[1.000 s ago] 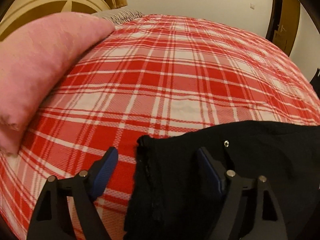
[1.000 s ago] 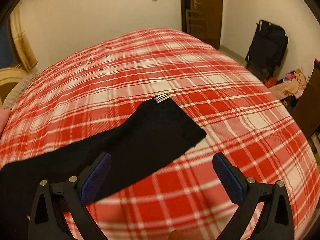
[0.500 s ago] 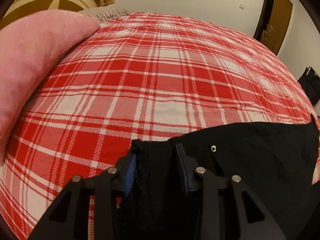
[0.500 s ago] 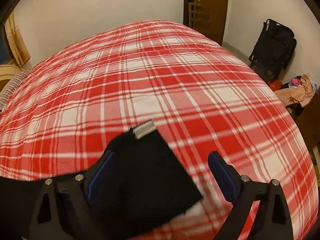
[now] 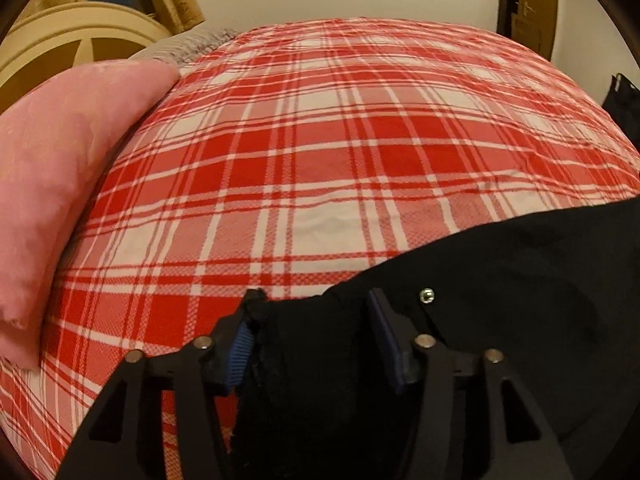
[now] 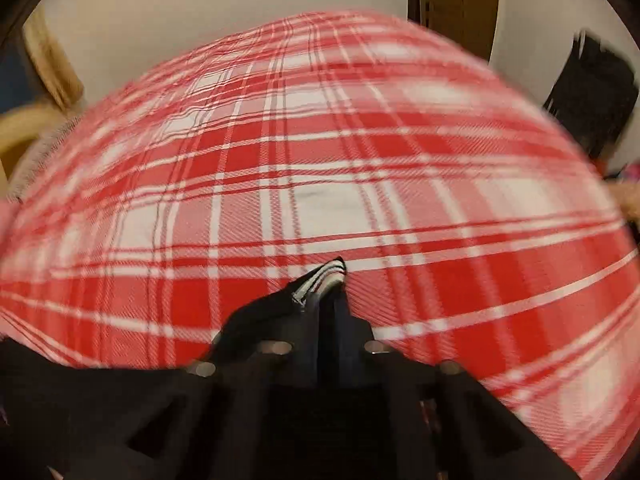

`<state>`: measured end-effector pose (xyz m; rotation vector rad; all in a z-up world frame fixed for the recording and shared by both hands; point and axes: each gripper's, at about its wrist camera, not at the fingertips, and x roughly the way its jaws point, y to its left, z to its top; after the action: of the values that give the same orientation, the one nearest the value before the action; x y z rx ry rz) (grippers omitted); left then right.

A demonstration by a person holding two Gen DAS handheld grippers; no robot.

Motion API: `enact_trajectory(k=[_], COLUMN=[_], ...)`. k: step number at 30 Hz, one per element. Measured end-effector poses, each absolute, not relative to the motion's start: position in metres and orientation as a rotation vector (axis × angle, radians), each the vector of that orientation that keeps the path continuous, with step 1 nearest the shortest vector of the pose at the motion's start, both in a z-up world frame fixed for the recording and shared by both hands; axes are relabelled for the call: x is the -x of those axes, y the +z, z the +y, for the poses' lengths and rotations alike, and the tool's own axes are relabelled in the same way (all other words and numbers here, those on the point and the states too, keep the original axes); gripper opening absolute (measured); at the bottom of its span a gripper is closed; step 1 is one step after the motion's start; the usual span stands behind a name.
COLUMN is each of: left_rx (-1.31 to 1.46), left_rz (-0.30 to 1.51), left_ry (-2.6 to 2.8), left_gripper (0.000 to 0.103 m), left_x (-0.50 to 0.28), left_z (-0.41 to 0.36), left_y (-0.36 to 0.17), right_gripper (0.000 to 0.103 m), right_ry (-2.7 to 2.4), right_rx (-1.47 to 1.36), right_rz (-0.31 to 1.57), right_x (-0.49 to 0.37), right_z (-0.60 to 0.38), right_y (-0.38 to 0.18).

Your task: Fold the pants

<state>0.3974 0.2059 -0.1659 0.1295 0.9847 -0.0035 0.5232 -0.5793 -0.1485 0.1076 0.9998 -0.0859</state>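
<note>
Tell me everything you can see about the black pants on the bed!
The black pants look like soft, dark cloth lying on the red and white checked blanket. One end has a small silver stud near its thick edge. The left tongs have that edge bunched between the blue pads, with the jaws opening slightly. The other end has a little white striped trim at the tip, and the right tongs are shut on it. The picture there is blurry.
</note>
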Motion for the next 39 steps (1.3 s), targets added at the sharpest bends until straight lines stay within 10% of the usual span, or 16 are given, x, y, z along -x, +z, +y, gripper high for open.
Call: enact_trajectory(k=[5,14,20,22,26,32,39], left_rx=[-0.130,0.016,0.049,0.051,0.087,0.116,0.116], left_rz=[0.956,0.736,0.657,0.661,0.698,0.671,0.645], left_ry=[-0.054,-0.150,-0.233,-0.248,-0.264,-0.270,-0.279], left_gripper=[0.023,0.022,0.022,0.022,0.022,0.022,0.022], left_x=[-0.390,-0.326,-0.265,-0.248,-0.231,-0.222,-0.221], left_z=[0.200,0.212,0.213,0.215,0.215,0.216,0.219], left_y=[-0.150,-0.084,-0.081,-0.091,-0.119,-0.121,-0.113], right_gripper=[0.006,0.006,0.007,0.012,0.058,0.058,0.058], right_ry=[-0.076,-0.082,-0.109,-0.118,-0.201,-0.023,0.272], right_rx=[-0.105,-0.166,-0.200,-0.199,-0.187,0.080,0.497], right_rz=[0.916,0.805,0.963,0.987,0.904,0.773,0.853], right_x=[-0.466,-0.295,-0.209,-0.196,-0.169,-0.176,-0.230], right_z=[-0.581,-0.607,-0.615,-0.613,-0.597,-0.475,-0.296], right_y=[-0.109,-0.053,-0.115,-0.127,-0.099,-0.039,-0.107])
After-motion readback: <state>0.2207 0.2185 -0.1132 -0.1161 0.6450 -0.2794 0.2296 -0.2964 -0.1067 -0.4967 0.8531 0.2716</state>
